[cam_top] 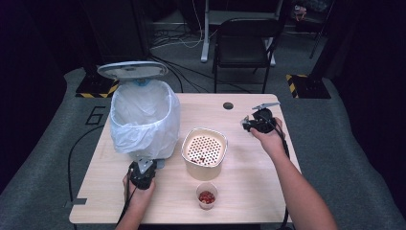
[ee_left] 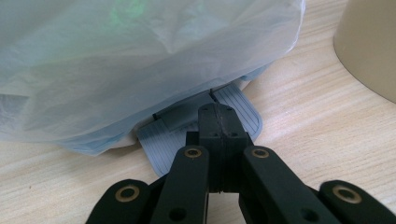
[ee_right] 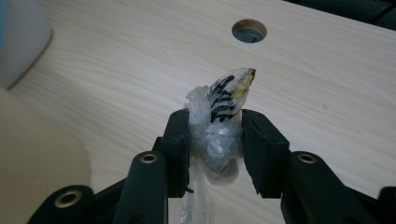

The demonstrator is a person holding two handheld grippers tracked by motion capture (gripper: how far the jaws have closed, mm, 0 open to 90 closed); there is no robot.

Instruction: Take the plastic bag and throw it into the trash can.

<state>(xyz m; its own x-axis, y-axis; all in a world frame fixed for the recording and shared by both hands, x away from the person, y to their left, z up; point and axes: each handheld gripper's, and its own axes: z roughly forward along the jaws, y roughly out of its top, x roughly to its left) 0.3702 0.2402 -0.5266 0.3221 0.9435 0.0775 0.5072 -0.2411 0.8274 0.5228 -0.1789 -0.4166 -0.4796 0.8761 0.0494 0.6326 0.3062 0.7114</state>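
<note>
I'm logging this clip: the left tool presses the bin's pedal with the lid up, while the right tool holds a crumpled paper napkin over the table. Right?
Nearly. The right tool grips a crumpled clear plastic wrapper with black and yellow print, not a paper napkin; the right gripper view shows it. The rest stands: the left tool is on the pedal, and the bin's lid is up.

Overhead view; two close table-level views
</note>
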